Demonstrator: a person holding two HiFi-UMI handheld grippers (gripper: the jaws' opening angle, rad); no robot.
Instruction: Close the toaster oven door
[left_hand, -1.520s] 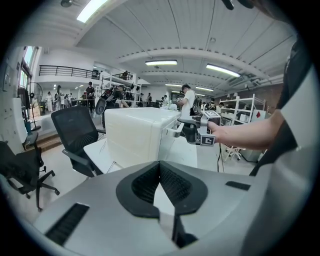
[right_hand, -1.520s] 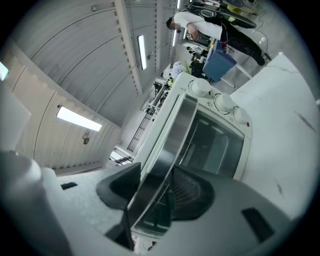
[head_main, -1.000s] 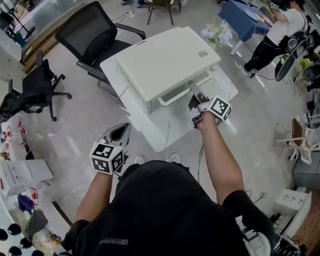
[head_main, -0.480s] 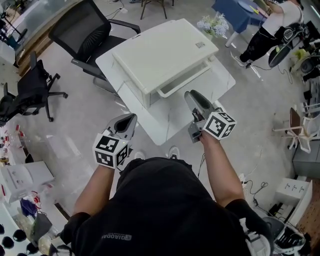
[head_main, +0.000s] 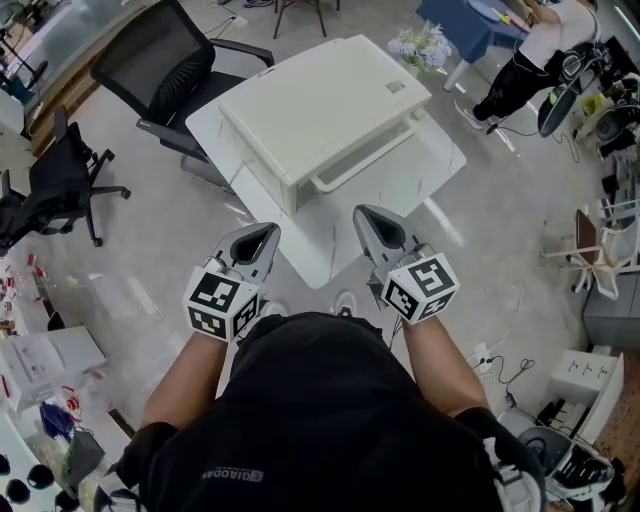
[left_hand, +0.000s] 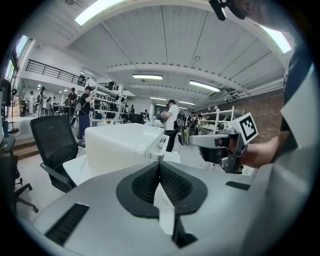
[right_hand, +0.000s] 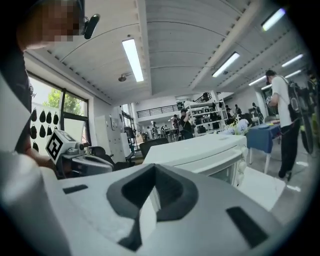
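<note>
The white toaster oven (head_main: 320, 105) stands on a white table (head_main: 325, 245), its door up against the front with the long handle (head_main: 365, 155) across it. Both grippers hang near my body, short of the table's near edge and apart from the oven. My right gripper (head_main: 368, 215) has just closed its jaws with nothing between them; the fingertips (right_hand: 154, 167) meet and the oven (right_hand: 200, 150) lies beyond. My left gripper (head_main: 262, 235) is shut and empty too, its fingertips (left_hand: 159, 162) pointing at the oven (left_hand: 120, 142).
A black office chair (head_main: 165, 70) stands behind the table on the left, another (head_main: 50, 190) farther left. A person (head_main: 530, 50) stands at a blue table (head_main: 470, 20) at the back right. Boxes and clutter (head_main: 45, 355) line the left edge; cables lie on the floor at right.
My right gripper has left the oven's handle, drawn back toward my body and rolled over, and its jaws have come together. The left gripper has risen a little.
</note>
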